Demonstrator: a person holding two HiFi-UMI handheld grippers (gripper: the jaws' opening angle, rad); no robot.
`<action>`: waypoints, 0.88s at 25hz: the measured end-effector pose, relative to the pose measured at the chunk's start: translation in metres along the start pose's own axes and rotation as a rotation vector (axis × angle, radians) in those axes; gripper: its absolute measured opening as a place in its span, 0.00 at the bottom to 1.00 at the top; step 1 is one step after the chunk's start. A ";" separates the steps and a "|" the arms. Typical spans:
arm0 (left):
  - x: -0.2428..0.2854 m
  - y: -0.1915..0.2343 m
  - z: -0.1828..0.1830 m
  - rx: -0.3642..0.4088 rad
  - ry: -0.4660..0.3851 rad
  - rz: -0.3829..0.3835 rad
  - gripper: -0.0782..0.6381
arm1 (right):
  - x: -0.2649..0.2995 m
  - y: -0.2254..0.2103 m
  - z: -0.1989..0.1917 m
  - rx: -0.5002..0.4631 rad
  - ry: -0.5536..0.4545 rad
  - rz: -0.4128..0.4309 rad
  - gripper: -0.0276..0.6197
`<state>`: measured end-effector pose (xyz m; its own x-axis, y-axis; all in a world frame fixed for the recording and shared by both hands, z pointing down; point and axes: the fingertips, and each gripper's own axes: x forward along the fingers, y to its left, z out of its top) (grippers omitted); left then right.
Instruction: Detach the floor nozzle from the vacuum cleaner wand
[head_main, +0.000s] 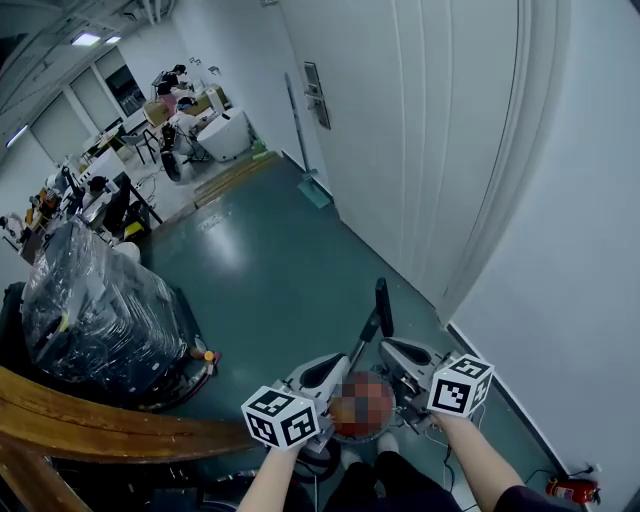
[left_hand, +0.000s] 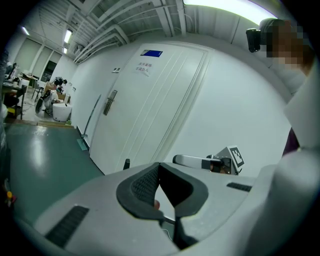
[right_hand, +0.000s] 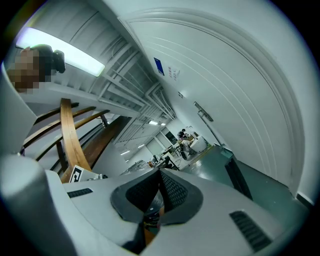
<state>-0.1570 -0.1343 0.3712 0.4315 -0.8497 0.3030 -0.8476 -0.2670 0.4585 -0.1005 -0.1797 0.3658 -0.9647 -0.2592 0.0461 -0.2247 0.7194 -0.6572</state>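
Observation:
A slim black upright piece (head_main: 381, 305) stands on the green floor near the white wall, just beyond both grippers; it may belong to the vacuum cleaner. The same black piece (left_hand: 126, 163) (right_hand: 237, 177) shows small in both gripper views. No floor nozzle can be made out. My left gripper (head_main: 343, 360) (left_hand: 159, 169) is shut with nothing between its pads. My right gripper (head_main: 388, 347) (right_hand: 160, 176) is shut and empty too. Both are held side by side, low in front of the person, short of the black piece.
A white door and wall (head_main: 420, 130) run along the right. A broom and teal dustpan (head_main: 312, 185) lean by the door. A plastic-wrapped load (head_main: 90, 310) and a wooden railing (head_main: 90, 425) lie at left. A red fire extinguisher (head_main: 572, 488) lies bottom right. Desks (head_main: 180, 110) stand far back.

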 end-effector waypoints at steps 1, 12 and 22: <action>0.002 0.005 0.000 -0.003 0.005 -0.005 0.12 | 0.003 -0.003 -0.001 0.003 -0.003 -0.007 0.07; 0.033 0.069 -0.035 -0.031 0.106 -0.114 0.12 | 0.028 -0.057 -0.025 0.050 -0.076 -0.181 0.07; 0.055 0.108 -0.072 -0.006 0.183 -0.157 0.12 | 0.033 -0.106 -0.058 0.082 -0.100 -0.278 0.07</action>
<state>-0.2023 -0.1768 0.4978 0.6071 -0.7011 0.3740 -0.7641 -0.3860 0.5168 -0.1163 -0.2271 0.4808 -0.8489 -0.5034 0.1612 -0.4623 0.5590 -0.6883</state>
